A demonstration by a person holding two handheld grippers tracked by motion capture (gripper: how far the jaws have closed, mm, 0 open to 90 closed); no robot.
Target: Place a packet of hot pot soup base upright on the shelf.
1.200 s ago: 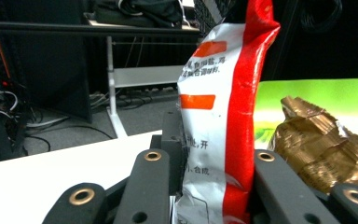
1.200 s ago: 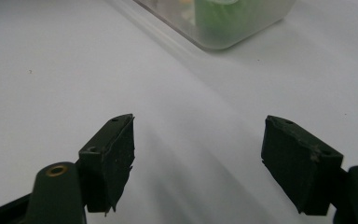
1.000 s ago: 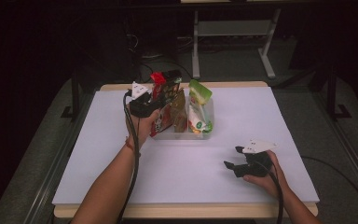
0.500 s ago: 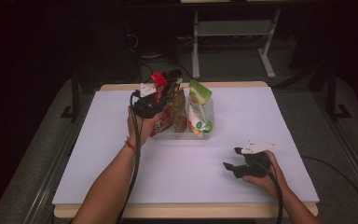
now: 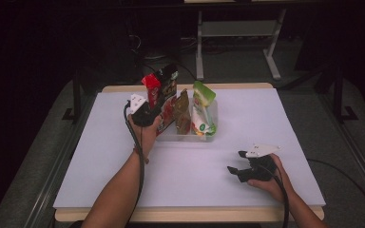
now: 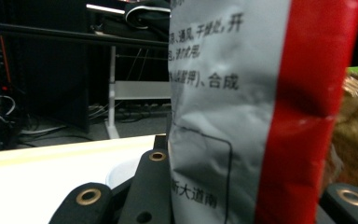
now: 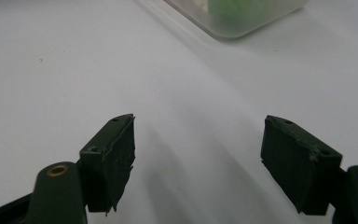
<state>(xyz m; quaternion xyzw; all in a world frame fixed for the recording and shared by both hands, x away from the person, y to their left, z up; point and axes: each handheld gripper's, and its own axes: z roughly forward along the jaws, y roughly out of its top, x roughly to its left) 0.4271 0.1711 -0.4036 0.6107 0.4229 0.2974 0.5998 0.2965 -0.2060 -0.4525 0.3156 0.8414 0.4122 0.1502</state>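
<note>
From the high view, the left tool (image 5: pixel 153 110) sat at the left end of a clear tray (image 5: pixel 190 136) on the white worktop (image 5: pixel 100 156), clamped on a red and silver snack bag (image 5: pixel 158 90) that stood upright, its top rising above the hand. The bag's lower part was at the tray's left end; whether it rested inside could not be told. Beside it in the tray stood a brown pouch (image 5: pixel 182 114) and a green and white pouch (image 5: pixel 202 111), both upright. The right tool (image 5: pixel 236 162) rested well apart, near the worktop's front right, its jaws spread and nothing between them.

In the left gripper view, the snack bag (image 6: pixel 242 112) rose between the black jaws, its silver back with printed text facing the camera and a red strip down its right side. The jaws had just closed on it. The brown pouch (image 6: pixel 354 140) showed just behind on the right.

In the right gripper view, the right tool (image 7: pixel 198 163) held its jaws wide over bare worktop (image 7: pixel 51 70), with a corner of the clear tray (image 7: pixel 233 21) ahead.
</note>
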